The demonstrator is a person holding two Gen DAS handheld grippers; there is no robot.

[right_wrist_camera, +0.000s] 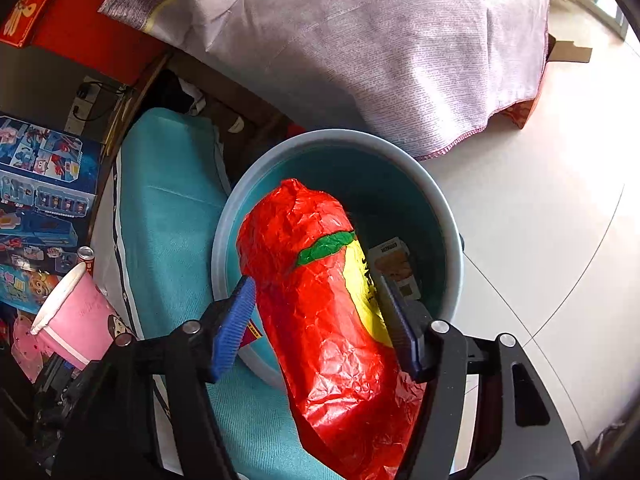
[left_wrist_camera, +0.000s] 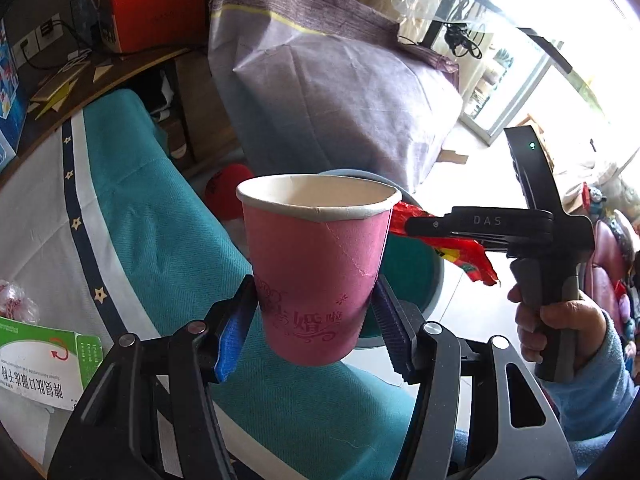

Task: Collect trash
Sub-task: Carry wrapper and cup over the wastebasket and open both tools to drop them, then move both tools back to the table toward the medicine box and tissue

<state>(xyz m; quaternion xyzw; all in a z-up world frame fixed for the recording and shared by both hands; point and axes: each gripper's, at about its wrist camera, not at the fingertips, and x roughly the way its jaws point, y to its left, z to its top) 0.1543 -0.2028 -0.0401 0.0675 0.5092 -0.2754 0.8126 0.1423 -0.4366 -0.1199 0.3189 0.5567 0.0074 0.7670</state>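
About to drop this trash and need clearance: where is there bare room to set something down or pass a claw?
Free: the white floor right of the bin, below the purple cloth; the teal cushion left of the bin. Inside the bin, only a small box shows past the red wrapper. Crowded: the toy boxes and can at far left.

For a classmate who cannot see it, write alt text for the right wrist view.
A crumpled red bag sits between the open jaws of the right hand-held gripper, above a teal bin on a pale floor. At lower left, a pink cup; behind the bin, a grey sack.
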